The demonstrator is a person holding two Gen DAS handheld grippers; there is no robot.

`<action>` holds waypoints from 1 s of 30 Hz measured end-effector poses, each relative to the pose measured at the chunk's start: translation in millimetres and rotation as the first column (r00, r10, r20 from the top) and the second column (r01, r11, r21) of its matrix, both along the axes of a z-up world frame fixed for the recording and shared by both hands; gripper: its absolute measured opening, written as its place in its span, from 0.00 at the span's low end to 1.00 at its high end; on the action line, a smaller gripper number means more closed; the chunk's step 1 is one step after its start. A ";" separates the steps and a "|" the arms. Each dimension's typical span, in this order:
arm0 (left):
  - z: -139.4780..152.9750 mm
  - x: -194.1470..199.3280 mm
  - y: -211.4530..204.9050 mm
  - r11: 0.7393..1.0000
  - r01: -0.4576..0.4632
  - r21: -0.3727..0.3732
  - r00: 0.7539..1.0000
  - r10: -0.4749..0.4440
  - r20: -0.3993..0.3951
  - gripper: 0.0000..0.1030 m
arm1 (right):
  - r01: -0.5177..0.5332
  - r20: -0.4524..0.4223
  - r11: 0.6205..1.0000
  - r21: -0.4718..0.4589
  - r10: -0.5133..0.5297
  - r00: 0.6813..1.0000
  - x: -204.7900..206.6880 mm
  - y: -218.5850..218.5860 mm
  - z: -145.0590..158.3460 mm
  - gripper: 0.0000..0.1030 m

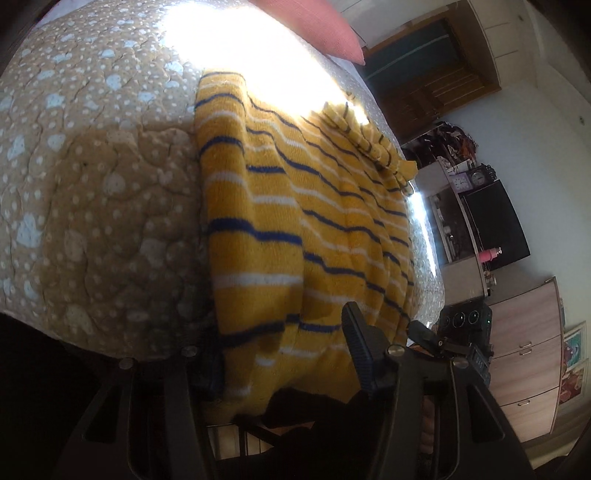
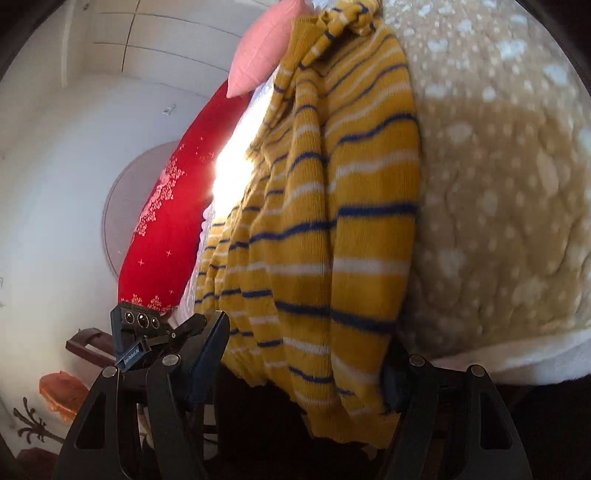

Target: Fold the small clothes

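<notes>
Yellow striped sweater [image 1: 295, 221] across quilted bedspread [image 1: 103, 184]

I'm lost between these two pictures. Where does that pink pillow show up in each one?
Left wrist view: the pink pillow lies at the top edge, right of centre, beyond the sunlit patch.
Right wrist view: the pink pillow sits at the top, left of centre, above the red cushion.
Shared landmark: the yellow striped sweater on the spotted quilt.
</notes>
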State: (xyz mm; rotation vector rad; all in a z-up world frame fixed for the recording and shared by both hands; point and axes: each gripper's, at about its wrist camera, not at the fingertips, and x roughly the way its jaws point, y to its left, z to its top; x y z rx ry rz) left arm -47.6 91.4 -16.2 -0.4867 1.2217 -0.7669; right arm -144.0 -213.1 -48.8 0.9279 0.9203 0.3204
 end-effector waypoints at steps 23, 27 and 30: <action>89.8 34.2 7.2 0.991 -0.131 0.030 0.972 0.122 0.201 0.09 | -0.059 0.167 0.956 -0.288 0.111 0.980 22.5 23.2 115.9 0.19; 100.6 56.6 -5.2 0.985 -0.160 0.059 0.964 0.143 0.226 0.09 | -0.032 0.194 0.947 -0.321 0.099 0.976 38.0 20.8 131.5 0.19; 115.1 77.0 -12.1 0.984 -0.171 0.059 0.958 0.151 0.245 0.09 | -0.023 0.210 0.939 -0.344 0.100 0.973 56.7 21.7 145.2 0.19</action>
